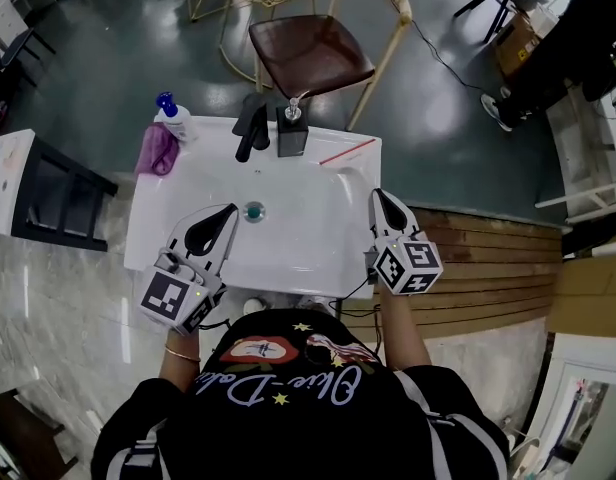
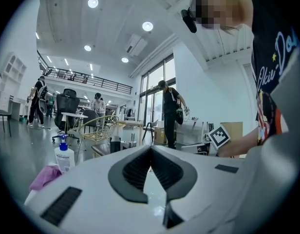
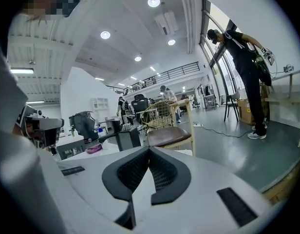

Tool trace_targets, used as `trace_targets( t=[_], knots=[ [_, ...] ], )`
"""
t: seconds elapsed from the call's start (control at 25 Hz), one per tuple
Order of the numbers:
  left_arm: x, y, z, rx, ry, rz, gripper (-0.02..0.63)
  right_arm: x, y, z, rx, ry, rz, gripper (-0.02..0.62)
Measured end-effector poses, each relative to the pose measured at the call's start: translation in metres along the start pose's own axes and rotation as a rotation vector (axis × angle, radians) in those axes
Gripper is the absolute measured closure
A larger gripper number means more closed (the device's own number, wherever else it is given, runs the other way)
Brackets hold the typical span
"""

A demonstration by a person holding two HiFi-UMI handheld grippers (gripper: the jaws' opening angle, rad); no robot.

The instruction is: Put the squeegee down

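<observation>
A thin red-edged squeegee (image 1: 348,151) lies flat on the back right corner of the white sink (image 1: 308,183), with nothing touching it. My right gripper (image 1: 380,196) hovers over the sink's right rim, a short way in front of the squeegee, its jaws shut with nothing between them (image 3: 149,150). Over the sink's front left stands my left gripper (image 1: 228,211), also shut and empty (image 2: 151,147). The squeegee does not show in either gripper view.
A black faucet (image 1: 253,126) and a black soap dispenser (image 1: 291,128) stand at the sink's back. A blue-capped bottle (image 1: 173,116) and a purple cloth (image 1: 158,148) sit at the back left. Behind the sink is a brown-seated chair (image 1: 310,53). People stand farther off in the room.
</observation>
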State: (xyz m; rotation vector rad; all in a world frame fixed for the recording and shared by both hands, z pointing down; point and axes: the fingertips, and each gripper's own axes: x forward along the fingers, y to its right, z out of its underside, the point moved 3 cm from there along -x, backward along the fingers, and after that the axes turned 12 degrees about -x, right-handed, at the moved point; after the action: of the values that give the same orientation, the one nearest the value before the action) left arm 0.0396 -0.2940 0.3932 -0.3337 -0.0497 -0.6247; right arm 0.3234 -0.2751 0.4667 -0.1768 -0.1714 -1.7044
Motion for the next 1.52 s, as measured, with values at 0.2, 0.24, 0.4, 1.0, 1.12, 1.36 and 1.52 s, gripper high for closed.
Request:
trace_targets(
  t=[0.2, 0.24, 0.4, 1.0, 1.12, 1.36, 1.52],
  knots=[
    [0.0, 0.0, 0.003, -0.001, -0.005, 0.035, 0.592, -0.01, -0.009, -0.005, 0.004, 0.015, -0.003, 0.581],
    [0.0, 0.0, 0.003, -0.001, -0.006, 0.04, 0.592, -0.012, -0.01, -0.006, 0.003, 0.017, -0.002, 0.581],
    [0.0, 0.0, 0.004, 0.007, -0.021, 0.055, 0.592, -0.02, -0.014, -0.009, 0.003, 0.021, 0.005, 0.581],
    [0.029, 0.026, 0.01, 0.022, -0.055, 0.175, 0.592, -0.058, -0.019, -0.032, 0.104, 0.114, 0.006, 0.581],
    [0.034, 0.029, 0.012, 0.022, -0.064, 0.188, 0.592, -0.066, -0.019, -0.044, 0.129, 0.157, 0.002, 0.581],
    [0.041, 0.037, 0.014, 0.029, -0.071, 0.213, 0.592, -0.078, -0.02, -0.057, 0.144, 0.206, -0.01, 0.581],
    [0.043, 0.039, 0.015, 0.034, -0.077, 0.218, 0.592, -0.082, -0.02, -0.06, 0.148, 0.22, -0.01, 0.581]
  ],
)
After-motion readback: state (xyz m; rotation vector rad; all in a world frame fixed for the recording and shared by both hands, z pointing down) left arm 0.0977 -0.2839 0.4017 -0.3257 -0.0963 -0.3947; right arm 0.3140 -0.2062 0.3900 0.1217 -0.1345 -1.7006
